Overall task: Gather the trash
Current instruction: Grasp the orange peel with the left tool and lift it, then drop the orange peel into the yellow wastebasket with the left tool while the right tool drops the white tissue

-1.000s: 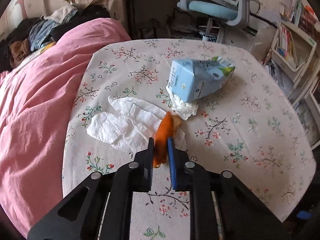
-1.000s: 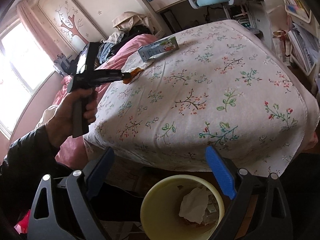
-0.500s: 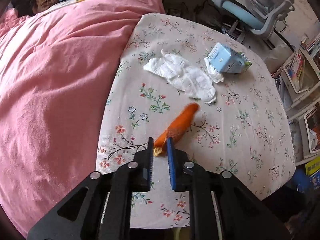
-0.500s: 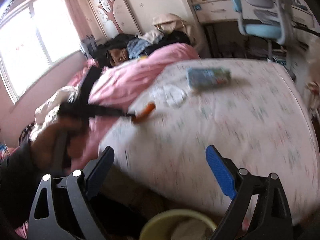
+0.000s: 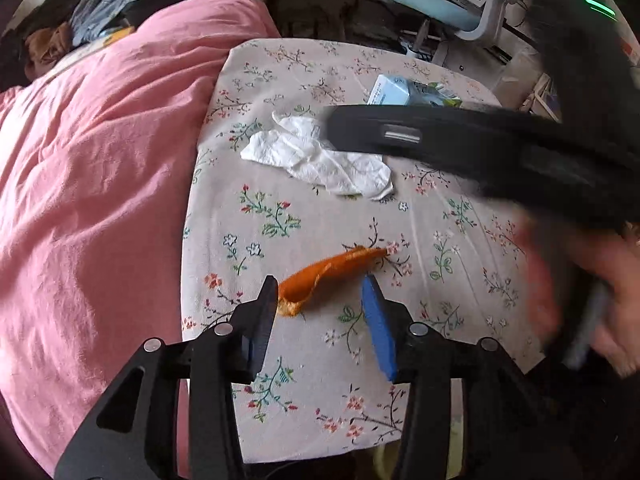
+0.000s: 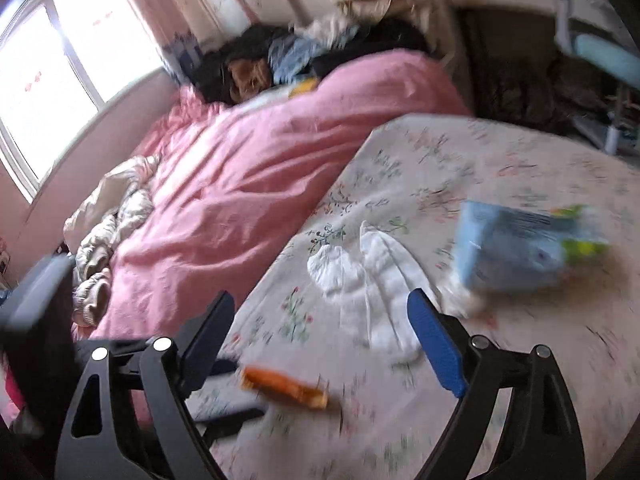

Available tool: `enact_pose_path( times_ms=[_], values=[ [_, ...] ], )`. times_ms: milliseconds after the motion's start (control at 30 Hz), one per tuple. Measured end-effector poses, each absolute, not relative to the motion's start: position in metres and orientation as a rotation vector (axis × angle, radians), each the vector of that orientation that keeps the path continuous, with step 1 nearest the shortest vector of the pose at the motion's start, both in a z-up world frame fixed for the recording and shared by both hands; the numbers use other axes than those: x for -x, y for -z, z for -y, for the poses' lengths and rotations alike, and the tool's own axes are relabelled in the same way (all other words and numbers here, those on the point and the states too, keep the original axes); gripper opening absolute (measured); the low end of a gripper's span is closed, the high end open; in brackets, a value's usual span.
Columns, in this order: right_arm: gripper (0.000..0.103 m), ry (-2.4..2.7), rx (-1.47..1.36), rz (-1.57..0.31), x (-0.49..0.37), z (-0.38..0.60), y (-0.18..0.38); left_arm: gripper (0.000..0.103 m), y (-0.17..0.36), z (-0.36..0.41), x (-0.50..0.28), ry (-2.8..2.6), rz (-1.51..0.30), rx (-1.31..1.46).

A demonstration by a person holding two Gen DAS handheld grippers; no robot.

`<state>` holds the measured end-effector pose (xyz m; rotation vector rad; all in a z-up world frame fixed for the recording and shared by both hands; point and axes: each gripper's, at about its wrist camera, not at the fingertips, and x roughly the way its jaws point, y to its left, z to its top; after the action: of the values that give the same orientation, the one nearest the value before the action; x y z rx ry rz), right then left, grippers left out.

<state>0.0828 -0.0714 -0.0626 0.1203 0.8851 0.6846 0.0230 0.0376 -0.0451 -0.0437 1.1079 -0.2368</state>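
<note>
Right wrist view is motion-blurred; carton print unreadable, edges of everything soft. In the left wrist view the right claw's black body (image 5: 460, 140) crosses the frame and hides part of the blue carton (image 5: 400, 90) and one end of the crumpled white tissue (image 5: 320, 156); the hand (image 5: 592, 304) holding it is a blur at right. Surface: counter under a floral cloth (image 5: 280, 216), butted against a bed with a pink duvet (image 5: 100, 160); clothes piled at the bed's far end, window at left in the right wrist view, pale blue office chair (image 5: 432, 0) behind. Orange peel (image 5: 332, 272): curled strip, bright orange outside, paler pith inside, lying on the cloth. Left claw (image 5: 320, 300) fingers spread apart, peel's near end just beside the left finger, not gripped. Right claw (image 6: 320, 320) wide apart, empty, over the tissue (image 6: 368, 276); carton (image 6: 520, 248) to its right, peel (image 6: 284, 388) below.
</note>
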Motion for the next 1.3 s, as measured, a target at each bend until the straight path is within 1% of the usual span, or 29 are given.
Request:
enact_pose_path(
  times_ms=[100, 200, 300, 333, 367, 400, 433, 467, 600, 700, 833, 900, 967, 1033, 1067, 1133, 1300],
  values=[
    [0.084, -0.678, -0.037, -0.942, -0.102, 0.049, 0.081, 0.042, 0.047, -0.043, -0.025, 0.241, -1.116, 0.053],
    [0.084, -0.614, 0.15, -0.95, -0.103, 0.03, 0.095, 0.042, 0.047, -0.043, -0.027, 0.254, -1.115, 0.041],
    [0.077, -0.59, 0.203, -0.927, -0.098, 0.033, 0.104, 0.042, 0.047, -0.036, -0.028, 0.284, -1.107, 0.017],
    [0.069, -0.577, 0.2, -0.915, -0.097, 0.036, 0.103, 0.042, 0.047, -0.032, -0.027, 0.295, -1.106, 0.0],
    [0.051, -0.565, 0.198, -0.909, -0.096, 0.039, 0.103, 0.042, 0.048, -0.029, -0.027, 0.303, -1.109, -0.015],
    [0.036, -0.558, 0.196, -0.905, -0.096, 0.042, 0.101, 0.042, 0.049, -0.026, -0.028, 0.308, -1.114, -0.026],
    [0.012, -0.563, 0.181, -0.92, -0.097, 0.047, 0.1, 0.042, 0.051, -0.024, -0.028, 0.311, -1.119, -0.035],
    [0.01, -0.574, 0.162, -0.933, -0.097, 0.051, 0.099, 0.042, 0.052, -0.023, -0.028, 0.312, -1.126, -0.042],
    [0.009, -0.599, 0.121, -0.899, -0.089, 0.061, 0.089, 0.042, 0.057, -0.025, -0.028, 0.301, -1.134, -0.053],
    [0.009, -0.618, -0.008, -0.862, -0.066, 0.089, 0.074, 0.042, 0.058, -0.023, -0.029, 0.299, -1.129, -0.07],
    [0.009, -0.634, -0.13, -0.862, -0.027, 0.127, 0.066, 0.042, 0.061, -0.016, -0.032, 0.273, -1.108, -0.121],
    [0.009, -0.633, -0.18, -0.876, -0.006, 0.147, 0.069, 0.037, 0.062, -0.013, -0.034, 0.25, -1.097, -0.142],
    [0.009, -0.632, -0.22, -0.885, 0.006, 0.158, 0.07, 0.021, 0.064, -0.011, -0.034, 0.217, -1.087, -0.169],
    [0.009, -0.625, -0.258, -0.895, 0.021, 0.169, 0.074, 0.011, 0.063, -0.011, -0.033, 0.214, -1.085, -0.165],
    [0.009, -0.621, -0.271, -0.896, 0.029, 0.173, 0.074, 0.008, 0.062, -0.012, -0.032, 0.211, -1.086, -0.149],
    [0.009, -0.617, -0.304, -0.891, 0.045, 0.182, 0.075, 0.004, 0.058, -0.016, -0.028, 0.214, -1.087, -0.088],
    [0.009, -0.616, -0.331, -0.866, 0.083, 0.188, 0.072, 0.003, 0.038, -0.02, -0.001, 0.233, -1.02, 0.023]
  ],
)
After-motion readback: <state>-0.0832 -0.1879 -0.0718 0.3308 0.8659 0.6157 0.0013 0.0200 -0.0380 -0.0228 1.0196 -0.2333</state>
